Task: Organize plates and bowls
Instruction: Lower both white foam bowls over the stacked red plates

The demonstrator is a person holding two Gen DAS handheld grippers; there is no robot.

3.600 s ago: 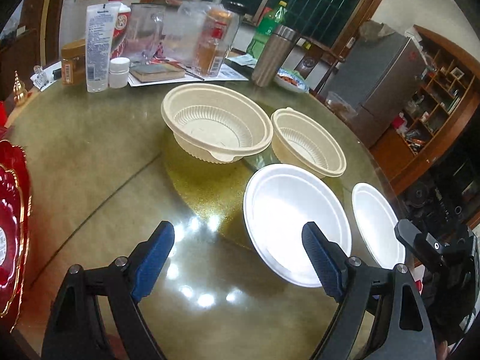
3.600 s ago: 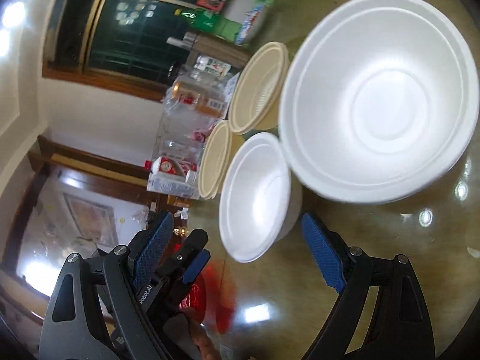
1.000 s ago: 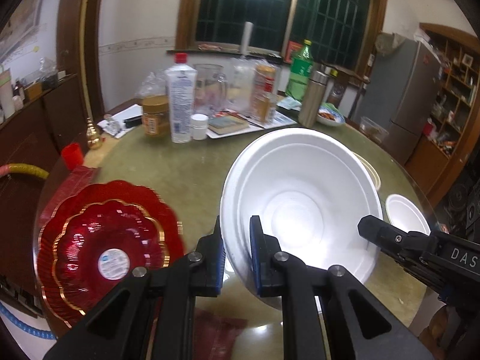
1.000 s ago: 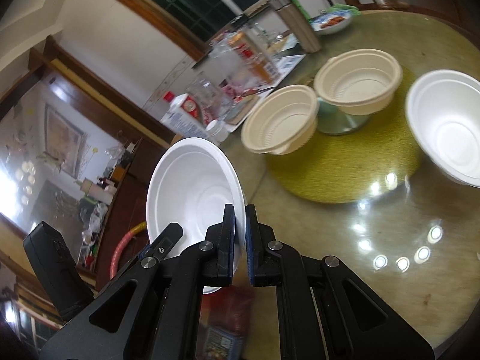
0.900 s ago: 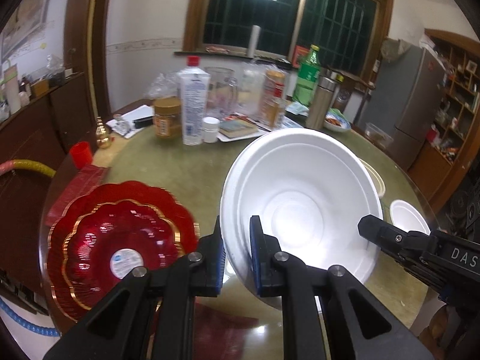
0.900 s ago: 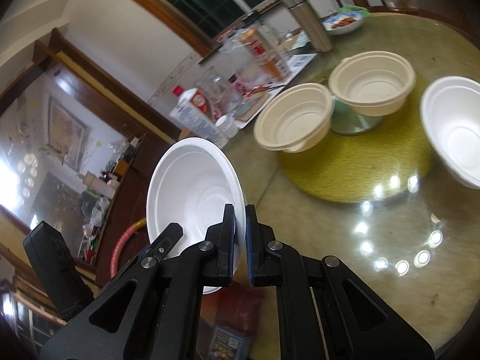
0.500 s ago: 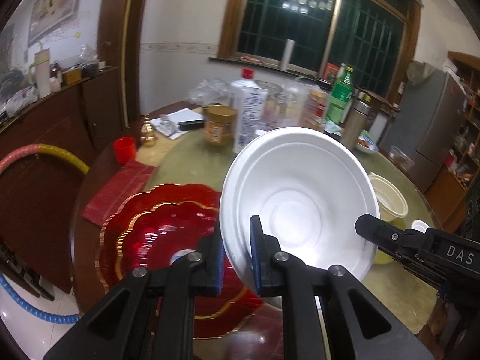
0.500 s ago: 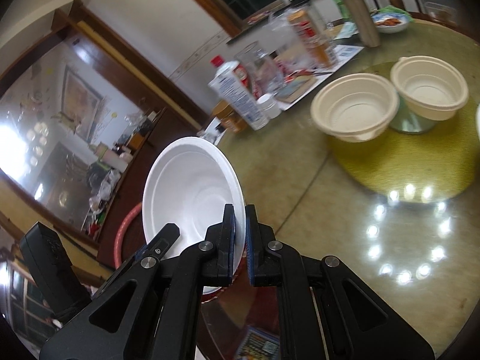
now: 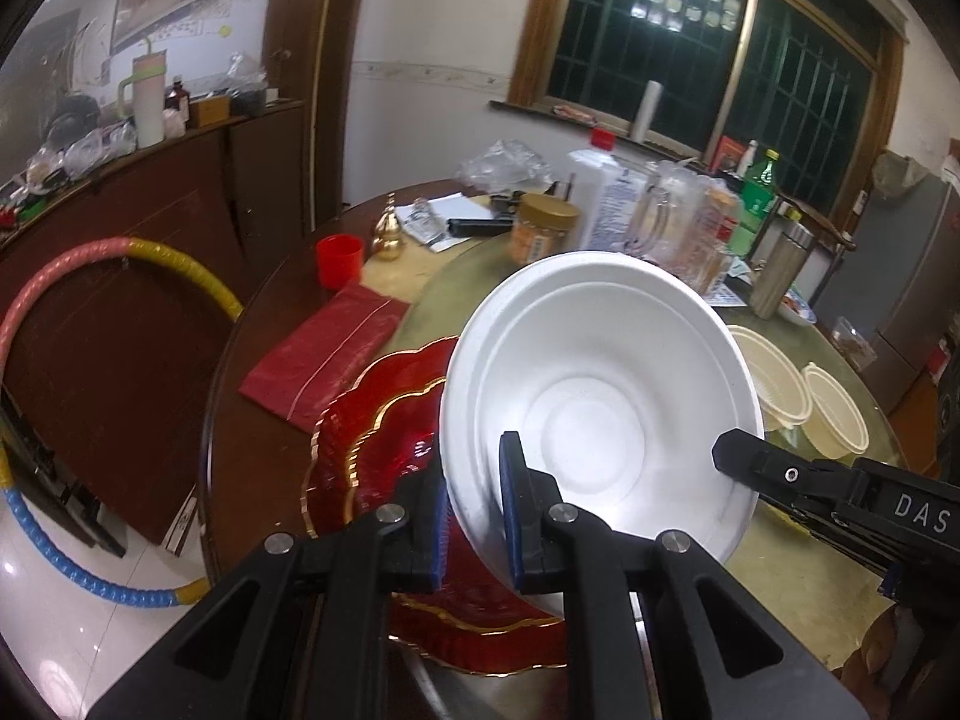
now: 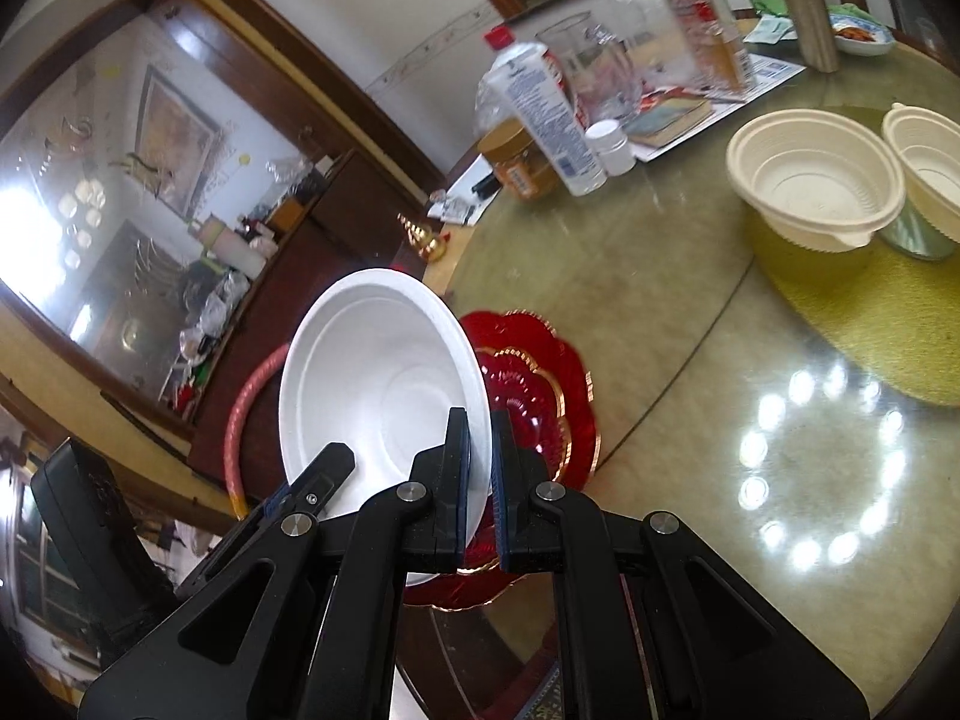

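Both grippers hold one white foam bowl (image 9: 600, 414) by its rim, tilted, above the stacked red scalloped plates (image 9: 372, 450). My left gripper (image 9: 474, 510) is shut on the bowl's near left rim. My right gripper (image 10: 477, 468) is shut on the opposite rim; the bowl (image 10: 378, 384) and red plates (image 10: 540, 396) show in the right wrist view too. The right gripper's body reaches in at the right of the left wrist view (image 9: 840, 492). Two cream plastic bowls (image 10: 816, 180) (image 10: 930, 162) stand on the yellow-green turntable mat (image 10: 888, 312).
The round glass-topped table (image 10: 630, 276) carries bottles, a jar (image 9: 543, 228), a steel flask (image 9: 780, 270) and papers at the back. A red cloth (image 9: 324, 354) and red cup (image 9: 339, 261) lie near the left edge. A hula hoop (image 9: 72, 276) leans against the cabinet beyond.
Both grippers have carried the white bowl leftward, from over the turntable side to above the red plates near the table's left edge. The grip on the bowl is unchanged.
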